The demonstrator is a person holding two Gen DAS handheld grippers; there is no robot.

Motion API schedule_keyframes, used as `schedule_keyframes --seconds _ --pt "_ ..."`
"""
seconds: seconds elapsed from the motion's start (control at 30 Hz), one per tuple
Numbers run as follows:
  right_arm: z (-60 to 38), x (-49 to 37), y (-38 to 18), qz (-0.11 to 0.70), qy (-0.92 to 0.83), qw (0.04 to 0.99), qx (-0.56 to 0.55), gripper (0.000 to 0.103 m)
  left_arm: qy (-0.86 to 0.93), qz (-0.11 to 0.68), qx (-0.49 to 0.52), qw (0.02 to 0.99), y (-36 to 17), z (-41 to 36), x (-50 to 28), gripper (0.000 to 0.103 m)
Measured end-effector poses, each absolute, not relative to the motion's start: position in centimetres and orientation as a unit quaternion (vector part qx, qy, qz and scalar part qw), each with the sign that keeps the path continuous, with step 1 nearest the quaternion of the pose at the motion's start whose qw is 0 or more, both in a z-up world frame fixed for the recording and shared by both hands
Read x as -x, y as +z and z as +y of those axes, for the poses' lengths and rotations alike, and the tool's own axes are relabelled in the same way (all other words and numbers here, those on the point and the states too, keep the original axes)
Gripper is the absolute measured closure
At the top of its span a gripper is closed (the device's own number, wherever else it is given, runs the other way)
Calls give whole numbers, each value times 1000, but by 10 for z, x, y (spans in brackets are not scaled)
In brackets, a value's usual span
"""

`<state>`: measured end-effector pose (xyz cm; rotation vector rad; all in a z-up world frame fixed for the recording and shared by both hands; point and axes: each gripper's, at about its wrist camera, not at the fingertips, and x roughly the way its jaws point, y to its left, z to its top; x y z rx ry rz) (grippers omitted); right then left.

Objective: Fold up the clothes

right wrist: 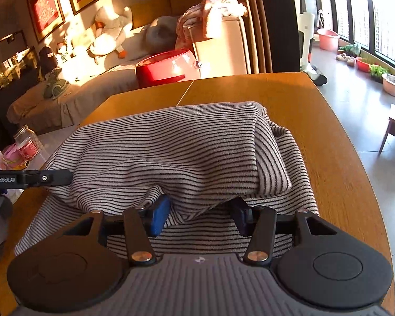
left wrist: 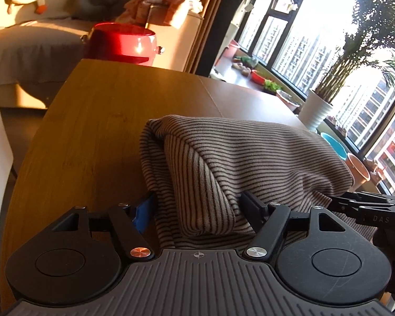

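striped top (right wrist: 171, 147) bunched crosswise on wooden table (right wrist: 316, 121), glass jar (right wrist: 27, 142) only in right view (left misses it); right gripper (right wrist: 200, 216) and left gripper (left wrist: 197, 208) both spread around loose folds.

A wooden table (right wrist: 316, 137) with a rounded edge is carrying the load; a straight seam (right wrist: 184, 92) is running across its top toward the far edge. A striped garment (right wrist: 171, 152) is lying directly on it, bunched into a folded heap, occupying the near middle and reaching toward the near edge. Its lower layer is spreading flat on the wood, the upper layers mounding over it. Sunlight is falling across the bare far and right portions. In the left wrist view, the table's (left wrist: 92, 131) left portion is showing bare beside the garment (left wrist: 237, 158).
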<state>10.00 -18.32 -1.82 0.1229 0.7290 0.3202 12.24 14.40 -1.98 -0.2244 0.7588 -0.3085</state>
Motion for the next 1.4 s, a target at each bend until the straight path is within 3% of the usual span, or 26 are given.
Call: schedule_keyframes --seconds 0.13,0.27,0.47,0.67,0.83,0.97,1.07,1.13,1.23,1.3,1.4 --pt "-190 -95 -16 356 144 922 -51 48 -125 358 112 919 -10 159 -114 20" --pt "-199 -88 -11 353 86 931 -39 47 -88 343 116 928 3 175 -109 21" --pt "-213 -68 3 350 137 916 -143 45 -94 344 141 924 12 184 -111 18" --pt "-205 -71 -5 350 123 916 -155 41 -151 360 151 908 0 151 -117 11" --pt "-216 -88 -21 349 107 912 -188 37 -174 378 157 896 -18 127 -136 11" --pt "-213 -115 -25 341 107 912 -201 26 -180 374 152 897 -25 120 -158 12" --pt "-204 -142 -26 342 114 914 -186 25 -181 371 153 898 -26 123 -179 17" --pt "-194 -158 -26 341 116 919 -159 27 -179 368 149 900 -27 125 -194 20" --pt "-181 -180 -29 331 115 927 -136 44 -160 361 136 909 -27 130 -216 29" --pt "-178 -194 -30 326 118 926 -148 64 -148 360 143 910 -24 136 -227 44" --pt "-179 -198 -22 316 128 926 -161 75 -140 353 148 913 -14 143 -224 63"
